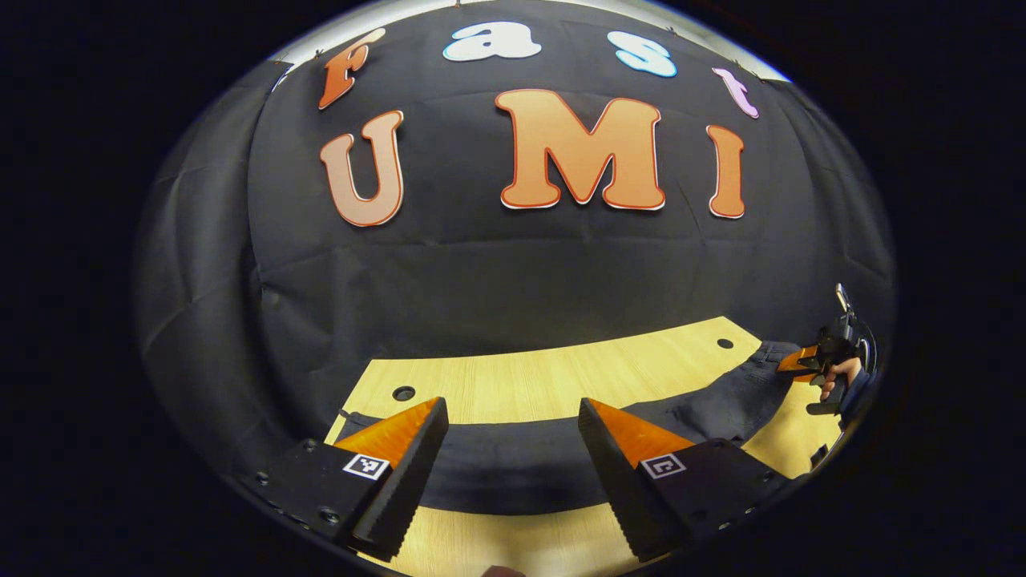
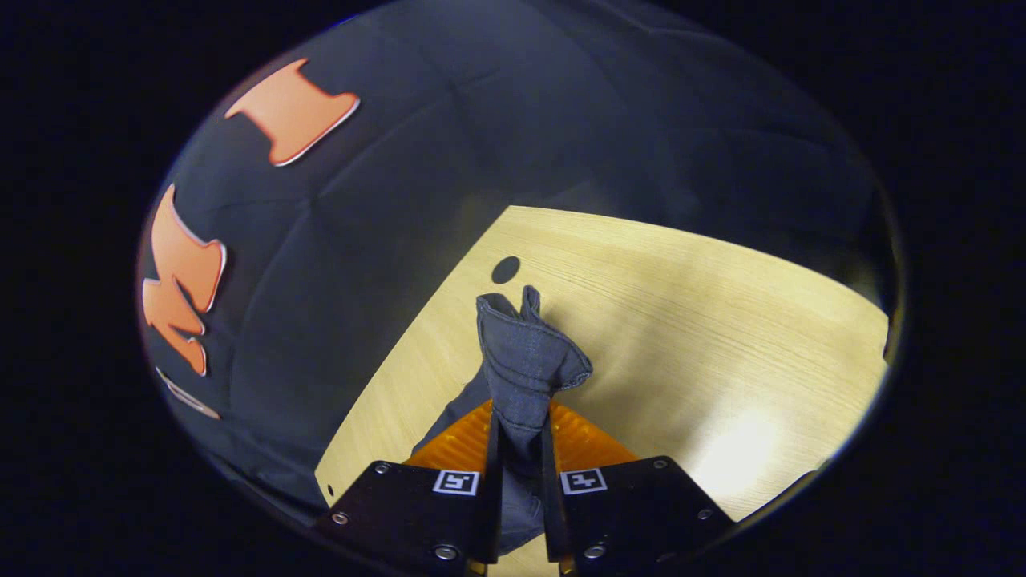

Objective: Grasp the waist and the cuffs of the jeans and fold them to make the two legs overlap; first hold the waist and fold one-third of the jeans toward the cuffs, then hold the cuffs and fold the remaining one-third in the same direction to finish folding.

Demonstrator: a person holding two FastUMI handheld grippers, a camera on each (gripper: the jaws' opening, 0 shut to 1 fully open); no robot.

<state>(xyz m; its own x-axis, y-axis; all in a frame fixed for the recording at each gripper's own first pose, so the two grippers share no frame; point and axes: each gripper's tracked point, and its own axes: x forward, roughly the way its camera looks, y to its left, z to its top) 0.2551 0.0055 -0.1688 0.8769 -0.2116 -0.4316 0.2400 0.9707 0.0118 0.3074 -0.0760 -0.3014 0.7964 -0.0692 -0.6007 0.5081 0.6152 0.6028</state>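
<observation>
Dark jeans (image 1: 513, 473) lie stretched across the light wooden table (image 1: 561, 369) from left to right. My left gripper (image 1: 511, 405) hovers open just above them, the cloth showing between its spread fingers, which touch nothing. At the far right a hand (image 1: 842, 373) holds my right gripper (image 1: 797, 362) at the jeans' far end. In the right gripper view, the right gripper (image 2: 521, 417) is shut on a bunched fold of denim (image 2: 525, 353) that stands up from between its fingers. I cannot tell whether that end is the waist or the cuffs.
The table has small round holes (image 1: 403, 393) (image 1: 725, 343) (image 2: 505, 269) near its back edge. Black cloth walls close in behind and on both sides. Bare tabletop (image 2: 705, 320) lies beyond the pinched denim.
</observation>
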